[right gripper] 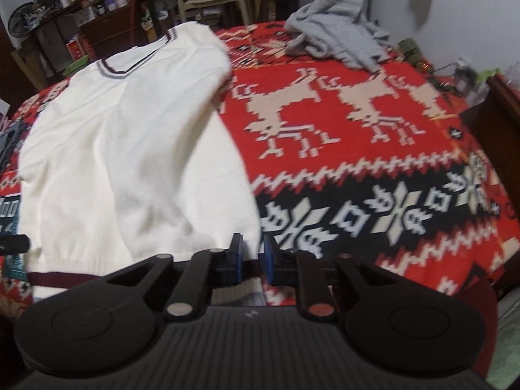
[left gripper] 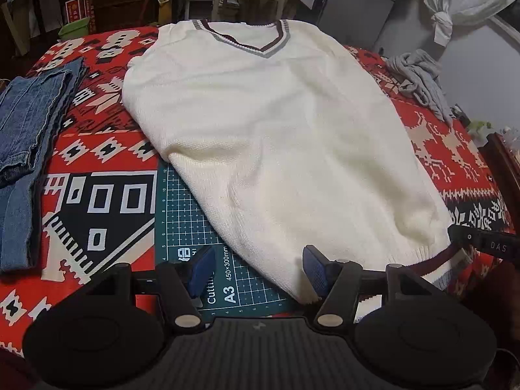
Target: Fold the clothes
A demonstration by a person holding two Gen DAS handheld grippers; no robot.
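**Taking the hem at both corners**

The cream knitted V-neck vest with maroon and grey trim (left gripper: 279, 136) lies flat, neckline away, across a green gridded cutting mat (left gripper: 191, 227) on the red, black and white patterned blanket (right gripper: 373, 149).

The left gripper (left gripper: 256, 273) stands parted at the vest's near left hem corner — one blue pad over the knit, the other over the mat, nothing clamped.

The right gripper (right gripper: 252, 260) sits at the right hem corner with its jaws nearly together; cream fabric shows in the narrow gap, but whether the pads actually pinch it I cannot tell.

To do this well, I judge each gripper should seize the ribbed band itself, both layers — then lift evenly so the hem travels straight toward the neckline.

Folded blue denim jeans (left gripper: 26, 149) and a crumpled grey garment (right gripper: 334, 35) lie well aside.
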